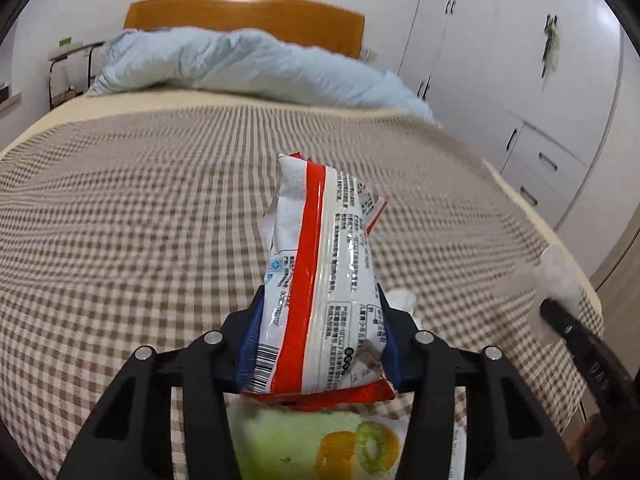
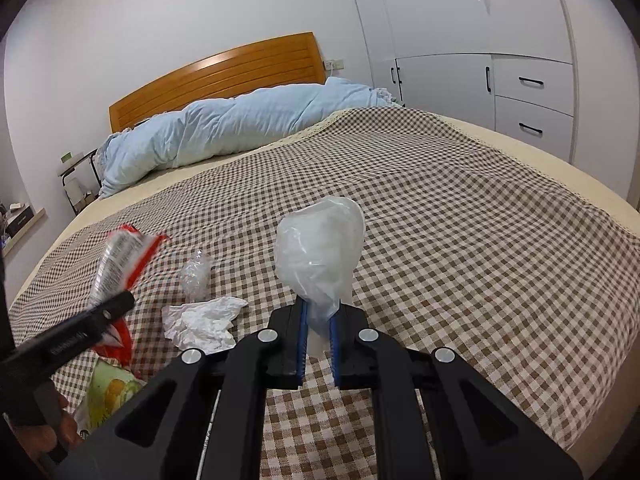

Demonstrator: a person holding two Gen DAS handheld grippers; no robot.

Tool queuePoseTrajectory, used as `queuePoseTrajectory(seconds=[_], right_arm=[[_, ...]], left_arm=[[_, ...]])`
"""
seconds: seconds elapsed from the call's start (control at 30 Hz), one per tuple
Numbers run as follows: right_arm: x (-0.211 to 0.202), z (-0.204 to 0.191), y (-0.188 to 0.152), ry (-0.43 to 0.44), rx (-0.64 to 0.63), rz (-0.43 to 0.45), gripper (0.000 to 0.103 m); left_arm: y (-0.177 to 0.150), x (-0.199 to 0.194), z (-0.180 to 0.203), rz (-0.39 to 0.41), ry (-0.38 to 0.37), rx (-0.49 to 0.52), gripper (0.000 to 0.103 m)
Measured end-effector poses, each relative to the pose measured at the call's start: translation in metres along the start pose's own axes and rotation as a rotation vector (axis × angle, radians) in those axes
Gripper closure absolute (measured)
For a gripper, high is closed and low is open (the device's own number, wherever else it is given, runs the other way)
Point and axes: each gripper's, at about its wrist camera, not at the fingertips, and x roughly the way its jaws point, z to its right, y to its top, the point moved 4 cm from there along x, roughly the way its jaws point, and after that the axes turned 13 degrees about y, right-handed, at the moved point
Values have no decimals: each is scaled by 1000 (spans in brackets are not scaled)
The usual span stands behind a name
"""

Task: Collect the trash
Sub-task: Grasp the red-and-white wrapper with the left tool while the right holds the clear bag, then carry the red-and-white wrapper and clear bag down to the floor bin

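Note:
My left gripper is shut on a red and white snack wrapper, which sticks up from between the blue pads above the checked bedspread. In the right wrist view this wrapper shows blurred at the left. My right gripper is shut on a clear plastic bag that bulges above its fingertips. A green fruit-print packet lies on the bed just beneath the left gripper. A crumpled white tissue and a ball of clear plastic lie between the two grippers.
A rolled pale blue duvet lies across the head of the bed in front of a wooden headboard. White wardrobes with drawers line the right wall. A small bedside stand is at the far left.

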Motion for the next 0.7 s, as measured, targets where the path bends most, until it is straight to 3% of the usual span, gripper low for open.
queuePoseTrajectory(seconds=[0.13,0.7], right_arm=[[-1,-1,0,1,-6,4,94],[-14,-12,4,12,-44,31,94]], left_arm=[[5,-14,-2,58,2,-1,56],[6,-62,5,128,-33,56,56]])
